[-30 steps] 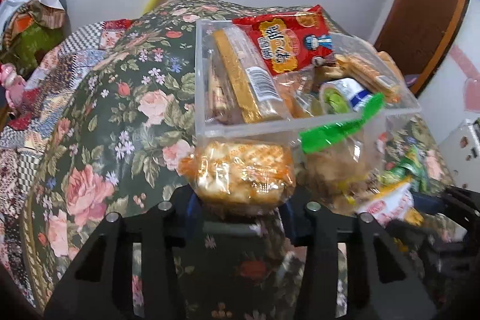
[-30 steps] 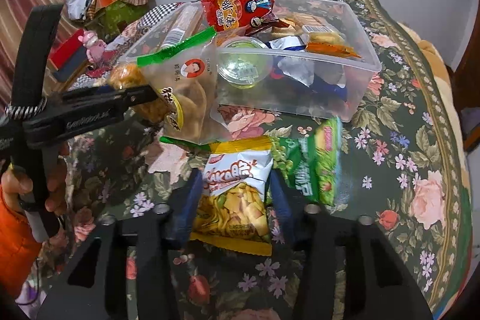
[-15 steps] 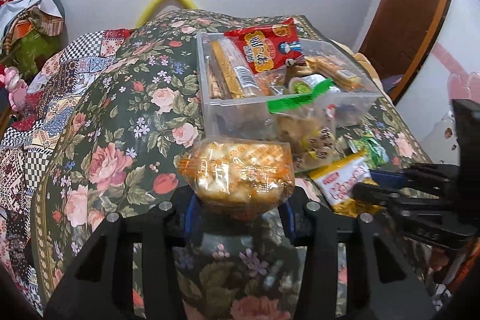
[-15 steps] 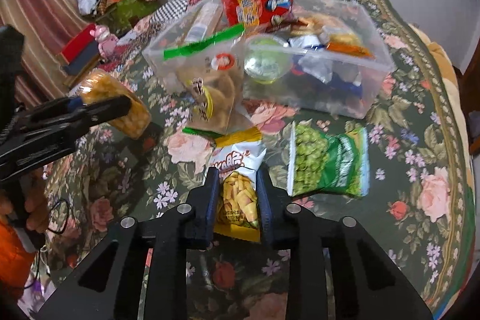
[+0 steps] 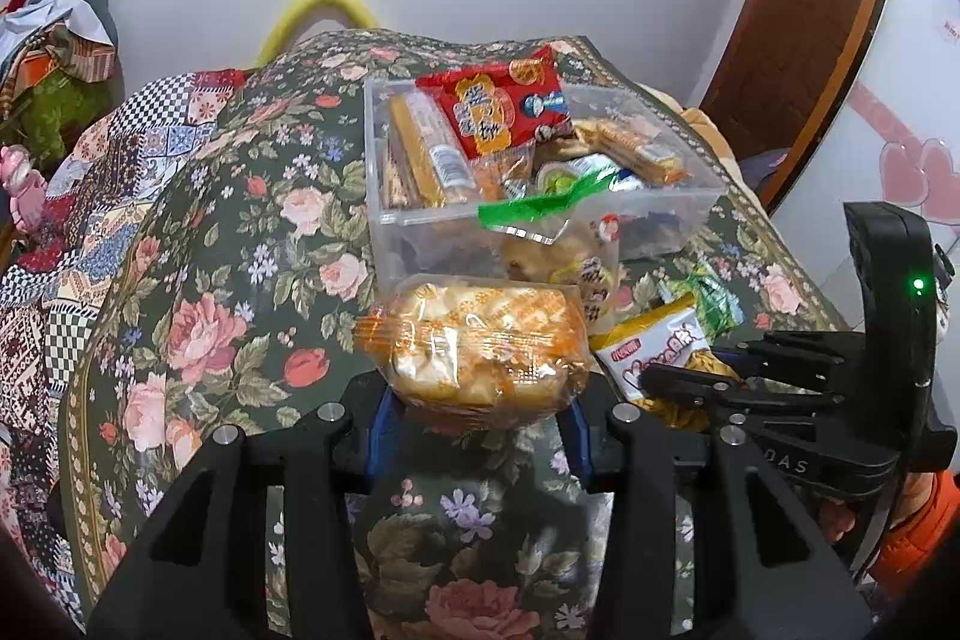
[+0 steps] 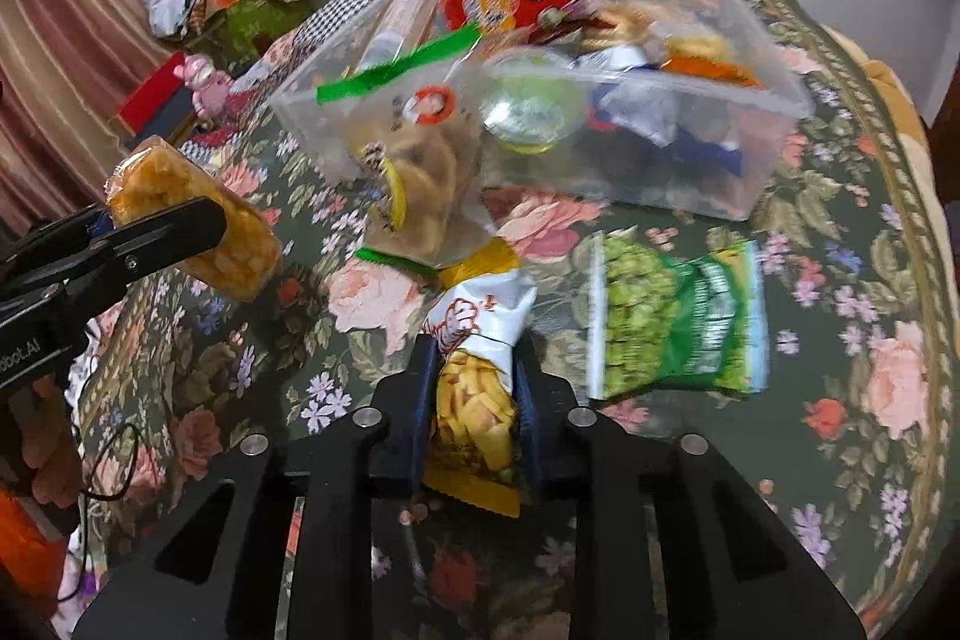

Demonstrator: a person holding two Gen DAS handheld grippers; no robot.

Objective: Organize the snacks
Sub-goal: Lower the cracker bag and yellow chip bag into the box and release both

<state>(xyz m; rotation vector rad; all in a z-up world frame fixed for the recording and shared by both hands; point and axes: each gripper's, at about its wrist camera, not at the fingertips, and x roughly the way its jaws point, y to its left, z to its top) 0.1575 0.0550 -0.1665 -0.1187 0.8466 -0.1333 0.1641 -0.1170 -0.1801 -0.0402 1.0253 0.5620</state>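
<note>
With my left gripper (image 5: 480,388) clamping the orange snack pack (image 5: 477,346) and my right gripper (image 6: 474,394) pinching the chips bag (image 6: 474,394), I should lift both clear, then drop them into the clear box (image 6: 774,124) at twelve o'clock.

Both fisheye cameras sit just behind their own fingers, tilted down over the floral-covered table (image 5: 198,316). The left wrist view faces the far wall and a short end of the clear snack bin (image 5: 420,232); the right wrist view (closer to the cloth) meets its long side (image 6: 630,172). Each view catches the other gripper at its edge.
</note>
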